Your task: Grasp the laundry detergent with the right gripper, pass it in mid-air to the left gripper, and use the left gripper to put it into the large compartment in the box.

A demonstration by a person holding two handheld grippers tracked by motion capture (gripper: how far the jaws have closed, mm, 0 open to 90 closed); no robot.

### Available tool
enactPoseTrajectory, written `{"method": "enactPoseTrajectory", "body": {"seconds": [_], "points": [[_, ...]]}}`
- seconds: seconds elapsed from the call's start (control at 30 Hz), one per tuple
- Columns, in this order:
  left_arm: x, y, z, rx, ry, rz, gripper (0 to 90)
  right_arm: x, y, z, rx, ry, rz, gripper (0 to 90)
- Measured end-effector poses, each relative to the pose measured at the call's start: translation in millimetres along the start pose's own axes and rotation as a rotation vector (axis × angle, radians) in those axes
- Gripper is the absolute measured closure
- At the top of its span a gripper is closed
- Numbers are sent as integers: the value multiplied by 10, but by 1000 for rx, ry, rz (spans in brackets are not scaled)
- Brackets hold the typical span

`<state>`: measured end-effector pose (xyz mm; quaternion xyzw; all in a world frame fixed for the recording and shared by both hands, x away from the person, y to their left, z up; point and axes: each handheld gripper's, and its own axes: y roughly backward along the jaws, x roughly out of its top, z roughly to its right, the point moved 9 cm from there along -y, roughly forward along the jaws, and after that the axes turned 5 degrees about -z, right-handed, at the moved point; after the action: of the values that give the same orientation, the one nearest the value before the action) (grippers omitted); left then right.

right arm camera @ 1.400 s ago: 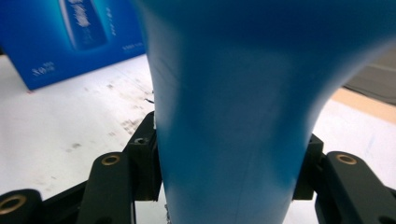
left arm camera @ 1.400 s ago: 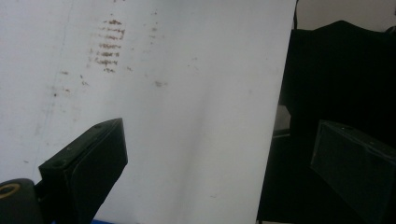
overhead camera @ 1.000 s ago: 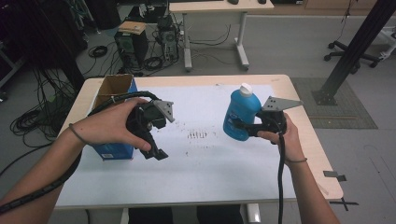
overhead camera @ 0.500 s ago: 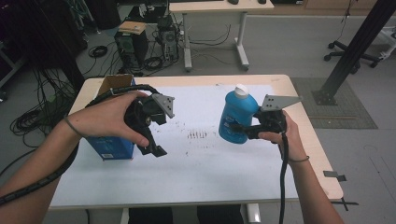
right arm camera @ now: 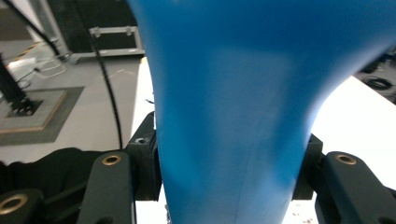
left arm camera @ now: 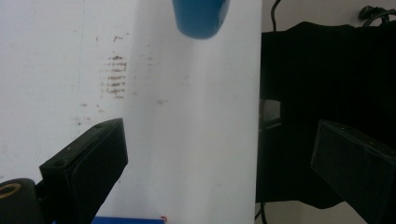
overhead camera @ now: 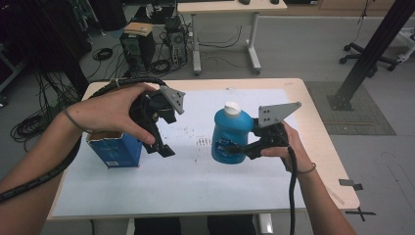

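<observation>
A blue bottle [overhead camera: 229, 137] with a white cap hangs upright over the middle of the white-covered table [overhead camera: 195, 196]. My right gripper [overhead camera: 236, 148] is shut on its lower body from the right. In the right gripper view the bottle [right arm camera: 233, 107] sits squeezed between the jaws of the right gripper [right arm camera: 229, 186]. My left gripper [overhead camera: 163, 148] hovers beside a blue open-topped box [overhead camera: 115, 149], pointing down. In the left gripper view the left gripper [left arm camera: 224, 172] is open with nothing between its jaws, and the bottle's base [left arm camera: 200, 17] shows at the top.
Faint dark marks [overhead camera: 203, 142] stain the white sheet near the bottle. Behind the table stand a second desk [overhead camera: 220, 7], computer cases [overhead camera: 139, 44] and floor cables. A black post [overhead camera: 372, 49] rises at the right. The box's corner [left arm camera: 130, 220] lies just under the left jaws.
The right gripper has carried the bottle leftward toward the table's middle and a little upward. The left gripper has risen slightly beside the box, jaws still apart.
</observation>
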<state>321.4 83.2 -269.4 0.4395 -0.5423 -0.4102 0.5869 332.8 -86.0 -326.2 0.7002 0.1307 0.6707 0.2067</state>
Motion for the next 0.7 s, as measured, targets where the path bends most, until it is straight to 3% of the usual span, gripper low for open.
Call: {"method": "enactPoseTrajectory", "body": {"seconds": [0.1, 0.53, 0.7], "points": [[32, 28, 28, -11, -13, 7, 40, 57, -78, -99, 36, 26, -17, 441], [221, 124, 144, -22, -68, 36, 40, 169, -234, -263, 92, 69, -47, 441], [243, 131, 154, -19, -68, 40, 40, 201, -295, -299, 106, 78, -49, 442]]}}
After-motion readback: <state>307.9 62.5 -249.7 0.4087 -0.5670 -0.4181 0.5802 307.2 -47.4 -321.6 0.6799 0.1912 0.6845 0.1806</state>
